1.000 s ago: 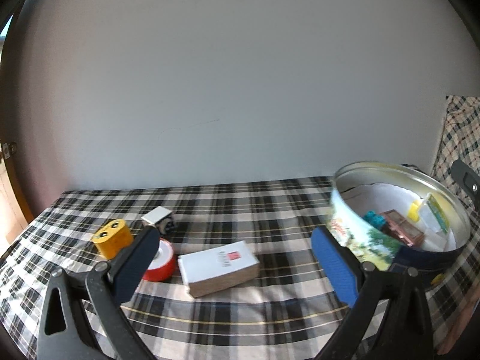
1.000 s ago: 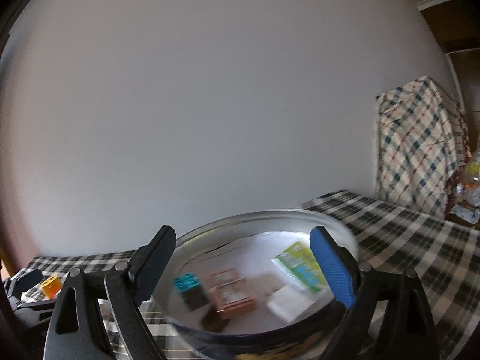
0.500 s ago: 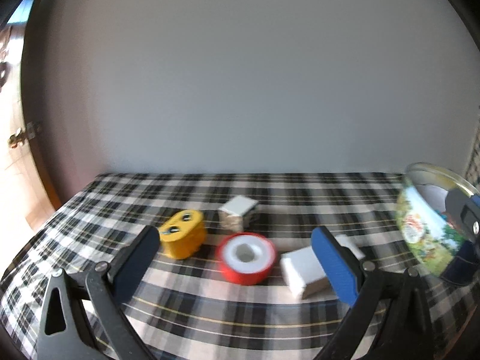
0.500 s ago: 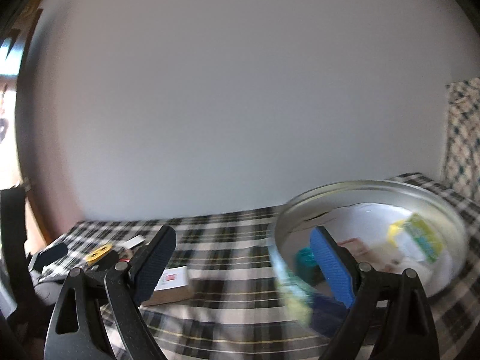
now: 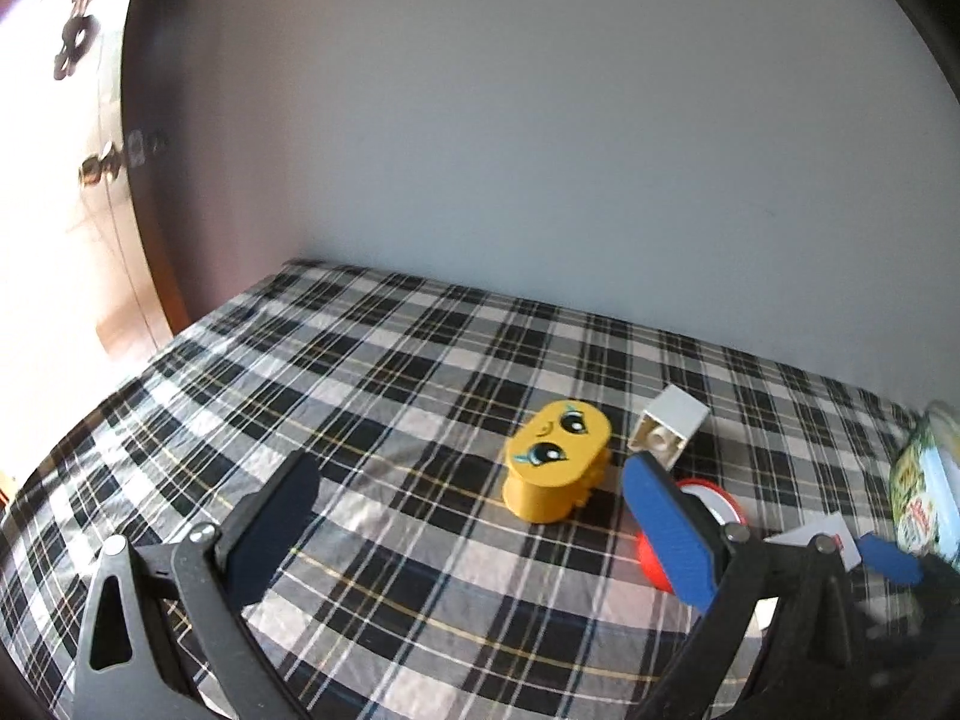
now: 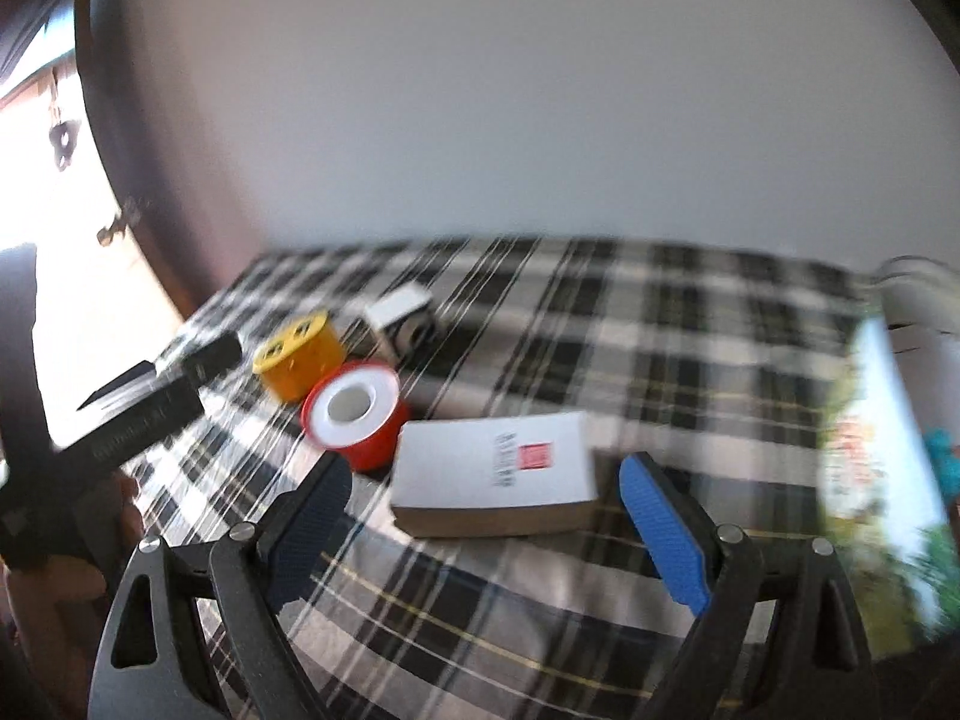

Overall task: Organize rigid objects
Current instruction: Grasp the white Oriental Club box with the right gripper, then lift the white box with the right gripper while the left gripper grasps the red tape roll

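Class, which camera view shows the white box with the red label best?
The right wrist view: the white box lies whole and unblocked between that gripper's fingers, red label up. The left wrist view shows only a corner of it, behind the gripper's blue finger.

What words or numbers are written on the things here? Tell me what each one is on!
White box: a red square mark and a column of small dark print, too blurred to read.
Round tin: reddish lettering on its painted side, too blurred to read.
Left gripper's black body, seen from the right wrist: pale embossed lettering, unreadable.
Yellow toy block: a painted face, no words.
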A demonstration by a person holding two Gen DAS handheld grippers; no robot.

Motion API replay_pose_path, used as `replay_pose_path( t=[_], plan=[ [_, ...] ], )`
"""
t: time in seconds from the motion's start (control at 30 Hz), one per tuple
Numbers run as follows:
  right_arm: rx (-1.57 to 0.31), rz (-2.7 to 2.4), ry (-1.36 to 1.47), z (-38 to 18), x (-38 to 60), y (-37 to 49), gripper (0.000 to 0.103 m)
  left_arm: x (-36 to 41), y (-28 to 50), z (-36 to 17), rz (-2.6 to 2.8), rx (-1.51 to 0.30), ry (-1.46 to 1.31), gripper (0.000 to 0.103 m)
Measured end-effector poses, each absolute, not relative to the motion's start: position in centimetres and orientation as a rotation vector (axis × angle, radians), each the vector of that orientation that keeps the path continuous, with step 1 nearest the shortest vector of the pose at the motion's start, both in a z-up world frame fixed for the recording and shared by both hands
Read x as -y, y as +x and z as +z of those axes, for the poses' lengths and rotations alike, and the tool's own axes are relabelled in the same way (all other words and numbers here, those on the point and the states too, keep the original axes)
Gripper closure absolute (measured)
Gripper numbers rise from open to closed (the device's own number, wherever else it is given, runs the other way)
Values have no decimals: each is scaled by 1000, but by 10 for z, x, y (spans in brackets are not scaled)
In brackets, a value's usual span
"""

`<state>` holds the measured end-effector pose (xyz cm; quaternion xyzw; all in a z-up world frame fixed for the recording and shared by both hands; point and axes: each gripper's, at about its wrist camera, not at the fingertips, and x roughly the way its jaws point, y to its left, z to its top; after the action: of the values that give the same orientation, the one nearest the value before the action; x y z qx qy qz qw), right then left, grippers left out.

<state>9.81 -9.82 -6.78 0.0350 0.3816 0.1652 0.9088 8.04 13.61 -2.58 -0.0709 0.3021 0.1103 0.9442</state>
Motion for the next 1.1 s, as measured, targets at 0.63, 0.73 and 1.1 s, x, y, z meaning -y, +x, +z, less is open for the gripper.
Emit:
replay_pose_path(
  t=[0.63, 0.73, 1.1],
  plan=[
    [-874, 256, 76, -77, 94, 115, 23, -109, 83, -30, 92, -659, -86, 1],
    [-745, 173, 46, -59, 107, 93, 23, -97, 86, -35, 17, -692, -84, 1],
    [-496, 21, 13, -21, 127, 58, 23, -38, 118, -55, -59, -823, 16, 4]
  ],
)
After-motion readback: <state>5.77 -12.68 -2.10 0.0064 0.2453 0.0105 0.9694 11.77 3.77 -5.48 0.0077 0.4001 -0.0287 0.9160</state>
